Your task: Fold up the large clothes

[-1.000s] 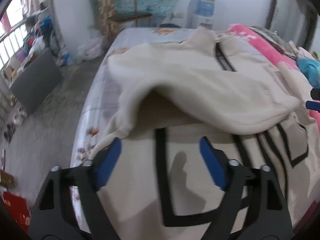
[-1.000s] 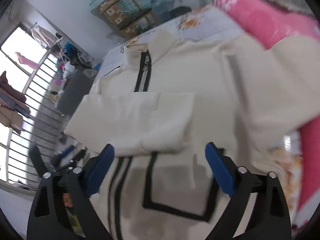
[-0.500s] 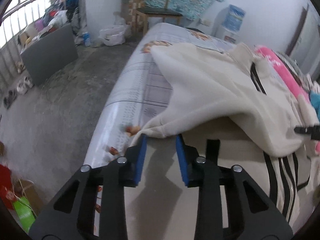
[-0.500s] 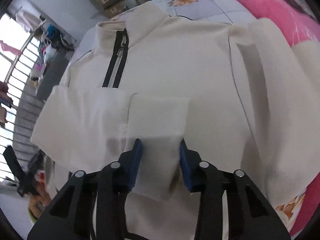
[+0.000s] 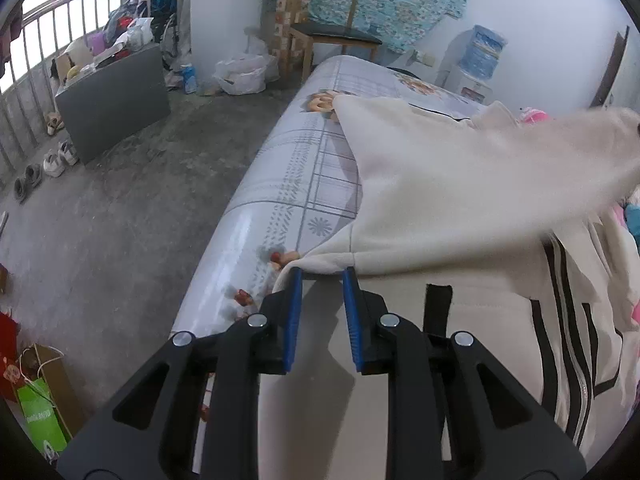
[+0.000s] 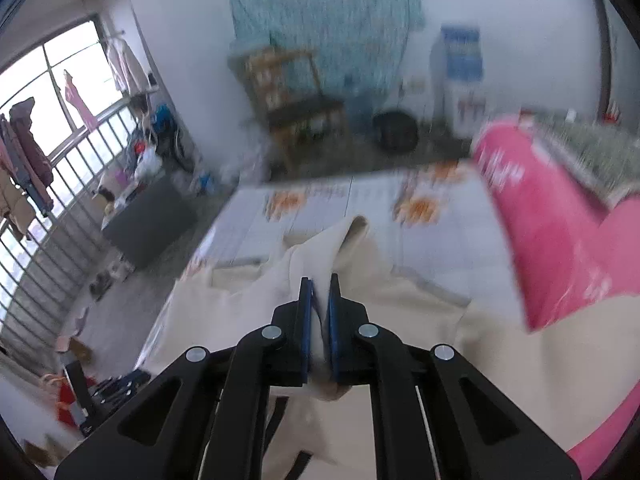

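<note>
We see the right gripper (image 6: pixel 319 280) pinching a fold of the cream jacket (image 6: pixel 400 320). The left gripper (image 5: pixel 322 272), its jaws just closing, stands narrowly apart at the jacket's hem edge; we cannot tell if it grips.

No lettering can be read with any certainty in either view. A green paper bag (image 5: pixel 42 416) on the floor carries pale print too small to make out, and a pink blanket (image 6: pixel 532 216) bears white markings blurred beyond reading.
</note>
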A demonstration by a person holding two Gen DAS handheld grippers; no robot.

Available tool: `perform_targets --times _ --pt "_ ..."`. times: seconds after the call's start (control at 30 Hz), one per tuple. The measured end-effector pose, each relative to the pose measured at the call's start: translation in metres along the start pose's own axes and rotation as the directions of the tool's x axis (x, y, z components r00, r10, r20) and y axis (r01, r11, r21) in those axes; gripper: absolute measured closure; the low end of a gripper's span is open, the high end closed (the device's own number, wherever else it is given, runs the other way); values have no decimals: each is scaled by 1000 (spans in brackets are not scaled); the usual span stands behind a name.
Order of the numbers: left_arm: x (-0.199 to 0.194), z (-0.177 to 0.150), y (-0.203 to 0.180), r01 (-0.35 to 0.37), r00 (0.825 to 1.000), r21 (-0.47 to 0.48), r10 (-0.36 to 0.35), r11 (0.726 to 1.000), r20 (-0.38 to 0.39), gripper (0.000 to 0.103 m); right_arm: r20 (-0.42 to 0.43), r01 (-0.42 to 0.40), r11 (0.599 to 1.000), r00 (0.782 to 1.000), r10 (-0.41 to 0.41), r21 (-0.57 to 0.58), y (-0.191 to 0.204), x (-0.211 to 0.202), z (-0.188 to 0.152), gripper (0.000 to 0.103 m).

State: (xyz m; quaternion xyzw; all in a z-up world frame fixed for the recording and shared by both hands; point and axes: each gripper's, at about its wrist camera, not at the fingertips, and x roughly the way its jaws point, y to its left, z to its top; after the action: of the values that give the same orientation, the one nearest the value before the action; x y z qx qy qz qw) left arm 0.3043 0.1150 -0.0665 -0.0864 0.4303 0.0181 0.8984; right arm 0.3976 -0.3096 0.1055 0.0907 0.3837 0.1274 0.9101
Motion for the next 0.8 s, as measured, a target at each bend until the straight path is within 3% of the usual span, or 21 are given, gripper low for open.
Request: perform_targets --times 0.03,0.1,0.23,0.4,0.53,0.6,0.7,0.8 --pt "0 0 -1 -2 1000 2 2 1000 1 82 3 11 1000 1000 -11 -2 -5 0 -3 95" --pt "0 -1 0 1 1000 -3 -1 1000 0 82 -76 33 999 997 -30 37 -24 22 -24 95" --pt "-1 -1 2 14 1000 -14 -14 1000 -1 82 -268 120 985 960 -82 126 -63 69 -81 95" --pt "-1 0 5 10 1000 -8 -10 1000 -1 82 -224 136 985 968 -111 103 -60 56 -92 95" --pt "-1 0 5 11 1000 -8 -11 1000 -2 82 -268 252 967 931 -249 -22 -60 68 -100 87" --pt "0 1 6 14 1000 -10 -14 1000 -2 82 -256 316 949 916 -310 -20 -64 61 -100 85" --pt "1 3 7 20 1000 -16 -20 1000 -2 82 -196 289 955 942 -272 68 -72 36 -94 84" --pt "1 2 7 20 1000 -13 -20 1000 -1 82 -156 193 980 971 -183 50 -57 27 -94 84"
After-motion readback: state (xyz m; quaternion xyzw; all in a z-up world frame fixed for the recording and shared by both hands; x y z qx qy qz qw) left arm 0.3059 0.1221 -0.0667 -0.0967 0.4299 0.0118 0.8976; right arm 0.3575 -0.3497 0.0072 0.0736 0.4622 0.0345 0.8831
